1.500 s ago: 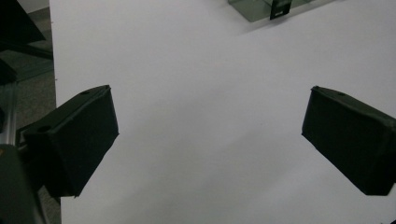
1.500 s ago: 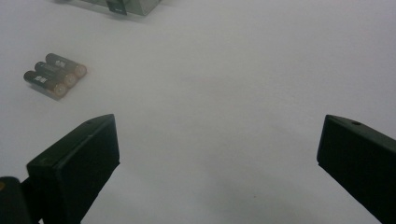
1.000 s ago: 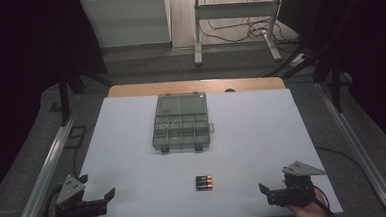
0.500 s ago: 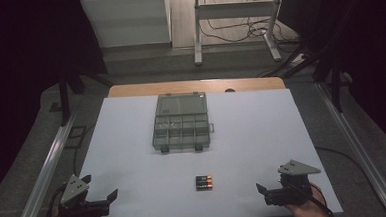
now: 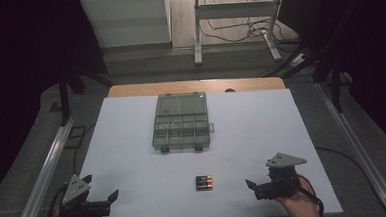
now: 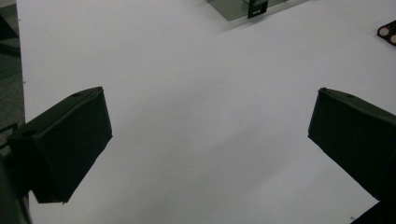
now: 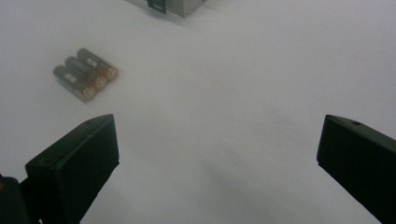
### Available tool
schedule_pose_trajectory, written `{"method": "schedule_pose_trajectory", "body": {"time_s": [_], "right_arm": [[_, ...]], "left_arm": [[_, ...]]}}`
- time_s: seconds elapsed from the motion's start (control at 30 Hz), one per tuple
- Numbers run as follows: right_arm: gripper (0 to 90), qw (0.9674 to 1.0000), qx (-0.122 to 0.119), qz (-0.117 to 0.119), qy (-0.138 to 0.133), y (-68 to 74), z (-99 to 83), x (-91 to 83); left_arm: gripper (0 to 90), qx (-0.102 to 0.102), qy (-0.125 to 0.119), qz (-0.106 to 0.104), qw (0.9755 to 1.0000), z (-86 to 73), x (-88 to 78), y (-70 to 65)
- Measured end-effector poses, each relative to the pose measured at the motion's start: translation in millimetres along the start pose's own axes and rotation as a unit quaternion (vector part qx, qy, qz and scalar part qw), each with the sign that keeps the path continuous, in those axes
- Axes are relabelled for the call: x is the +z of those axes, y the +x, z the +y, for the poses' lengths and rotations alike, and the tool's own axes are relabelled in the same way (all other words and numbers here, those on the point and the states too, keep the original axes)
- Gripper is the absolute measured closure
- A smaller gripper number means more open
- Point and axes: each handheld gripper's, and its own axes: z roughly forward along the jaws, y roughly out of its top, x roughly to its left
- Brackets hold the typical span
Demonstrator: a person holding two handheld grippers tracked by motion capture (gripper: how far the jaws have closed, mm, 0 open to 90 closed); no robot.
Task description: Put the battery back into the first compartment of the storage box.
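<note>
Over the last second both hand-held grippers have slid a little along the near edge of the worktop (image 5: 131, 121): the left hand-held gripper (image 5: 106, 202) has edged inward from the corner, and the right hand-held gripper (image 5: 254, 188) has drifted slightly inward as well, toward the batteries. The batteries and the organiser box have not shifted.

The left hand-held gripper's jaws stand wide apart with nothing between them; in its own view (image 6: 210, 154) only bare white worktop lies in the gap. The right hand-held gripper's jaws are likewise spread wide and empty, seen in its own view (image 7: 217, 158).

Three AA batteries (image 5: 204, 182) lie side by side, touching, flat on the worktop. They sit near the right hand-held gripper, ahead of it and off to the left of its jaws (image 7: 85, 74), and well apart from the left hand-held gripper, at the far right edge of its view (image 6: 388, 32).

The clear plastic organiser box (image 5: 181, 123), lid closed with two dark latches facing the person, rests farther ahead of both hand-held grippers, beyond the batteries and apart from them.
</note>
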Motion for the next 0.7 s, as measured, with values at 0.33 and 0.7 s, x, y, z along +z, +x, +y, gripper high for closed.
{"method": "schedule_pose_trajectory", "body": {"time_s": [0.33,0.7], "right_arm": [[0.0,0.9998,-0.008,0.004,0.015,5.8,14.8,12.0],[0.0,0.9987,-0.014,0.021,0.044,10.1,26.9,25.1]], "left_arm": [[0.5,0.001,0.0,0.001,1.0,0.0,0.2,-0.5],[0.6,0.004,0.002,0.001,1.0,0.2,0.7,-0.8]]}}
